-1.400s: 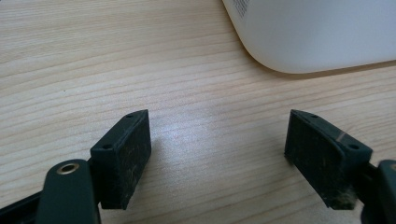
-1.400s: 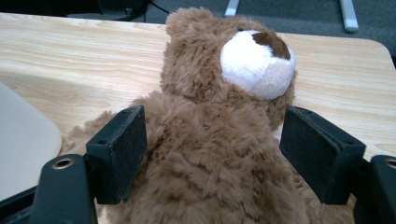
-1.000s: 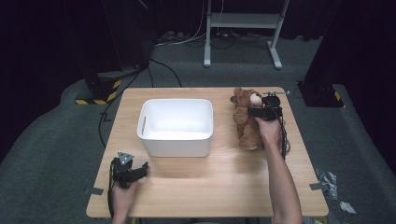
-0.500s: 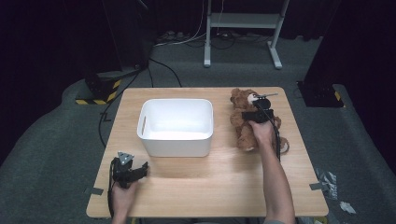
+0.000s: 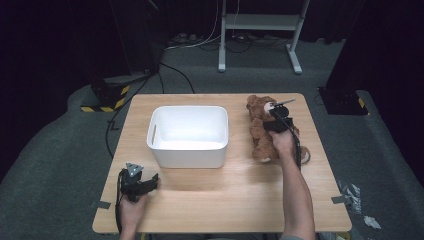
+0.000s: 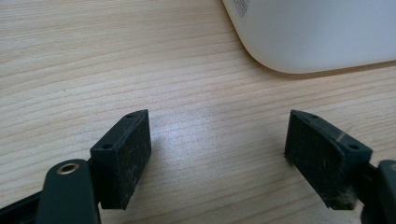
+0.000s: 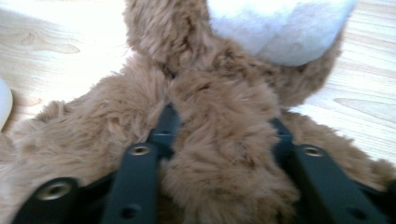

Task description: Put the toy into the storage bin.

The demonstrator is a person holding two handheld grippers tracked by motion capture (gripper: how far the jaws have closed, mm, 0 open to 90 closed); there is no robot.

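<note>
My left tool (image 5: 136, 181) rests low on the pale wood-grain bench (image 5: 225, 200), its matte black pads (image 6: 122, 156) spread wide with nothing between them. Beside it stands the smooth white plastic tub (image 5: 187, 135), round-cornered and glossy. Further right lies the shaggy brown teddy bear (image 5: 260, 127), near the bench's far right corner; my right tool (image 7: 219, 140) pinches a plush furry limb between its flat jaws.
</note>
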